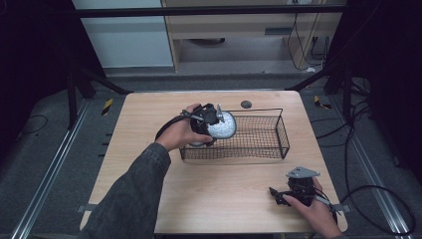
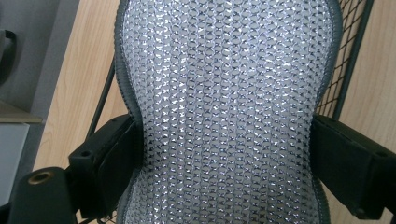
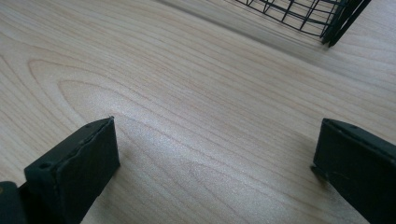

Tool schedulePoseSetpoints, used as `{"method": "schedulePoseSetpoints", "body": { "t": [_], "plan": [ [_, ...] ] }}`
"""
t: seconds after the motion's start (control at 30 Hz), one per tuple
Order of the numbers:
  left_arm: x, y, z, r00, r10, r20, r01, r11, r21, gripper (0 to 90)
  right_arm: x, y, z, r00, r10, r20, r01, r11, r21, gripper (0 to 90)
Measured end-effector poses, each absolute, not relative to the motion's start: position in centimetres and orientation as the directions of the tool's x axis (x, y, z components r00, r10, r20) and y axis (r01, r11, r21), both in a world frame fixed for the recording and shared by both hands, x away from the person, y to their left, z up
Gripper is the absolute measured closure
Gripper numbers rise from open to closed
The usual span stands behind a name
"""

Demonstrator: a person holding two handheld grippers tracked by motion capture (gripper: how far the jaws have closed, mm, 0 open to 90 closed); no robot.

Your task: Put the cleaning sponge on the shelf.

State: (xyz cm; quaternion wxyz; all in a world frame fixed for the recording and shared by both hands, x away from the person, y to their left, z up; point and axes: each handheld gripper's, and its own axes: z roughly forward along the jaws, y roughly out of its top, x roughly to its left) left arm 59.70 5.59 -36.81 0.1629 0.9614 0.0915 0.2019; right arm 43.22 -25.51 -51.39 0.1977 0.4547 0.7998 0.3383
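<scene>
A silvery, sequin-textured pouch (image 1: 222, 125) with a grey edge hangs over the left end of a black wire basket (image 1: 259, 148). My left gripper (image 1: 208, 124) is shut on the pouch; in the left gripper view the pouch (image 2: 224, 112) is pinched at its waist between both black fingers (image 2: 109, 158). My right gripper (image 1: 276, 193) rests low over the table near the front right corner, open, with bare wood between its jaws (image 3: 215, 154). The basket's corner (image 3: 327, 18) lies ahead of it.
The wooden table (image 1: 149, 119) has a round dark grommet (image 1: 246, 104) behind the basket. Metal rails, black frame legs and cables surround the table on the floor. Cables trail at the right (image 1: 378, 199).
</scene>
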Motion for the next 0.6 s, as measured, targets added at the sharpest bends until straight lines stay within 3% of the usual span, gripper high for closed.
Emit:
{"method": "schedulePoseSetpoints", "body": {
  "t": [0.47,0.6],
  "plan": [
    [60.19,5.2,-37.66,0.903,0.235,0.36,0.112,-0.937,0.332,10.1,43.23,-25.52,-51.4,-0.509,0.86,-0.01,0.592,0.358,0.722,0.3],
    [60.63,5.47,-37.78,0.898,0.28,0.339,0.15,-0.92,0.362,6.7,43.23,-25.52,-51.4,-0.509,0.86,-0.01,0.592,0.358,0.722,0.3]
  ]
}}
